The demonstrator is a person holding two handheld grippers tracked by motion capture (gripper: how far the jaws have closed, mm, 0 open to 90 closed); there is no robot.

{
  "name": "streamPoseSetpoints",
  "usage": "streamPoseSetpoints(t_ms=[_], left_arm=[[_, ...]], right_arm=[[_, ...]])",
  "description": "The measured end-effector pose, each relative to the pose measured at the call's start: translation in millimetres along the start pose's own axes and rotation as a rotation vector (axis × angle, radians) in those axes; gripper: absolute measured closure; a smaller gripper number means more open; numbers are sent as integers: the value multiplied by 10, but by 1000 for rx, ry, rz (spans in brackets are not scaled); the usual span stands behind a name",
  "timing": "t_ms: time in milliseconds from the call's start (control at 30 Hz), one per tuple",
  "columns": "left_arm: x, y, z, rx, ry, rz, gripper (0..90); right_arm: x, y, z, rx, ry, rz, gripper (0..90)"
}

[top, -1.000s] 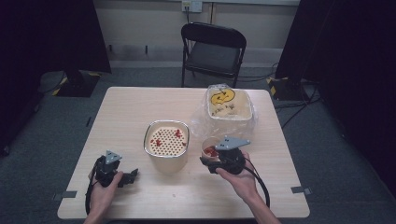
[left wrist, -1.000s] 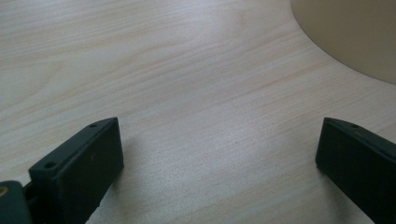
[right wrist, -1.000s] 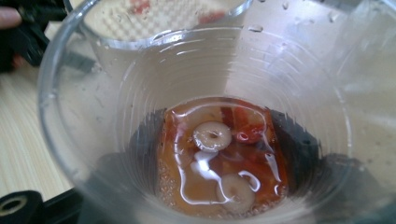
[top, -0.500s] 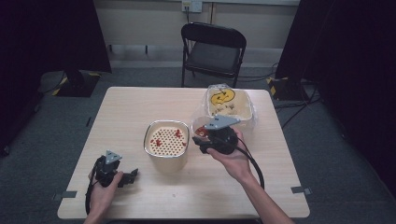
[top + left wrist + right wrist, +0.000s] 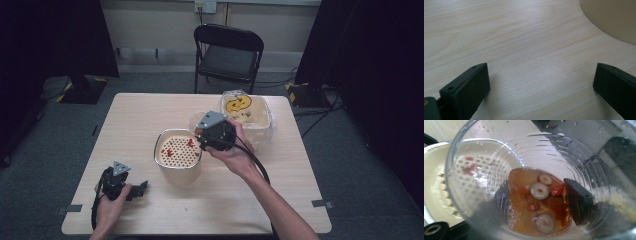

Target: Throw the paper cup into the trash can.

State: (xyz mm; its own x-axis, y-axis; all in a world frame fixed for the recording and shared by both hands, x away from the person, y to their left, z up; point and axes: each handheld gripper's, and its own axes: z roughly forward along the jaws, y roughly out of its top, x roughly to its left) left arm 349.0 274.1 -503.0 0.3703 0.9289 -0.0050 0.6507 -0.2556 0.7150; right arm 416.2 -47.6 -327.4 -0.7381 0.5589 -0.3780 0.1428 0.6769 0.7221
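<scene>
Right tongs (image 5: pixel 200 131) moved over strainer bowl (image 5: pixel 179 151), holding cup (image 5: pixel 529 185)

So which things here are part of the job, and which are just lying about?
In use:
- right tongs, shut on the clear plastic cup of amber liquid and red berries
- cream strainer pot

Idle:
- left tongs, open on the table
- pumpkin-face container
- folding chair

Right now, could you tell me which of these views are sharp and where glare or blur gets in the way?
High view: evenly lit table, dark surroundings, fine detail soft. Left gripper view: wood grain sharp, the jaws' near ends slightly blurred, soft shadows under them. Right gripper view: the clear cup sits very close, its rim blurred, with white glare streaks on its wall; the strainer behind is out of focus.
</scene>
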Motion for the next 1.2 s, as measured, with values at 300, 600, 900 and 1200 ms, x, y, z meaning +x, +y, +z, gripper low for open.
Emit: streamPoseSetpoints(t_ms=[300, 600, 900, 1200], left_arm=[[0, 0, 0, 0, 0, 0, 2], [1, 0, -1, 0, 0, 2, 2], [0, 0, 0, 0, 0, 0, 2], [0, 0, 0, 0, 0, 0, 2]], right_arm=[[80, 199, 202, 99, -62, -170, 447], [107, 258, 371, 191, -136, -309, 448], [134, 294, 499, 262, -220, -449, 453], [214, 309, 548, 310, -301, -586, 458]])
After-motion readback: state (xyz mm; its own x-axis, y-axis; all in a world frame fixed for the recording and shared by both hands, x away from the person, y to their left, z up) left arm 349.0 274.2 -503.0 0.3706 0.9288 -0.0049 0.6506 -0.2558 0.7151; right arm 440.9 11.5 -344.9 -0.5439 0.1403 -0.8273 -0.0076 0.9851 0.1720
